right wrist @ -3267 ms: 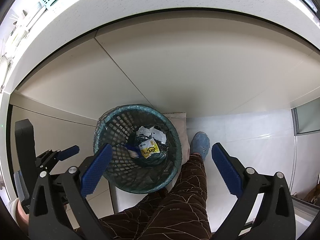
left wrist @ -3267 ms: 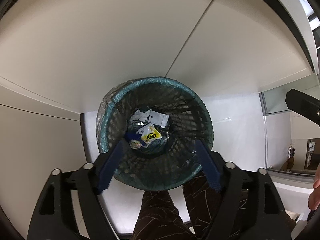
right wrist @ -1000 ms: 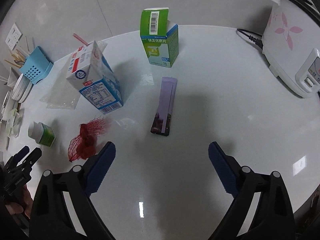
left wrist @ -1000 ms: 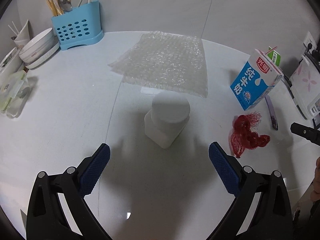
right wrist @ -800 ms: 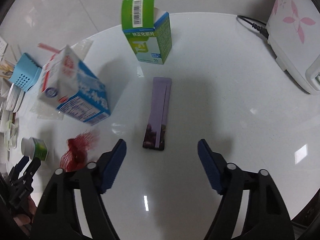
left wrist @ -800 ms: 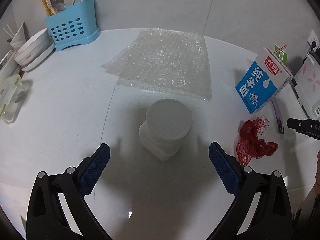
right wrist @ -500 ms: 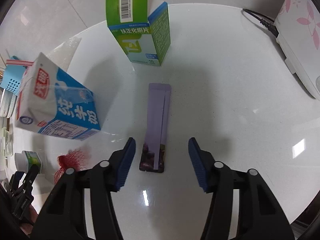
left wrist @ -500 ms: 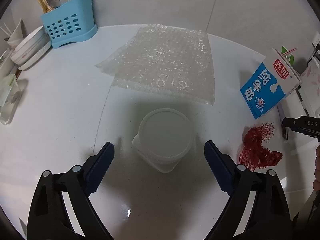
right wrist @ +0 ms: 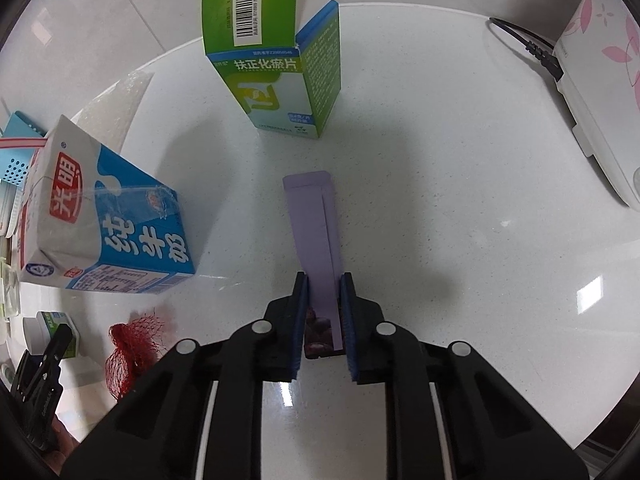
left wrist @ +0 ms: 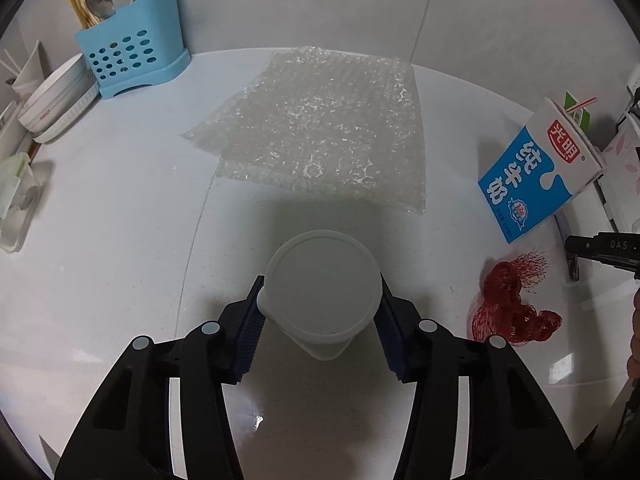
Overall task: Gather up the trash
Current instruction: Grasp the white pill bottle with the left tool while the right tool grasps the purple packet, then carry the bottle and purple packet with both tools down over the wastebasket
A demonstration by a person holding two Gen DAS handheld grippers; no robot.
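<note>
left gripper (left wrist: 320, 312): fingers just closed in, grasping white jar (left wrist: 322, 292) on desk (left wrist: 120, 240), near side of bubble wrap (left wrist: 320, 128) | right gripper (right wrist: 324, 316): fingers just closed in, clenched on purple sachet (right wrist: 316, 236), in front of green box (right wrist: 280, 64)

The jar's (left wrist: 322, 286) wide lid hides most of its body and label. The strip's (right wrist: 316, 240) near end lies between the fingers (right wrist: 299, 320), half covered. The cooker (right wrist: 600, 92) is cut off by the edge. The tub (left wrist: 12, 196) runs out of view. The carton's (right wrist: 104, 224) small print is unreadable.
</note>
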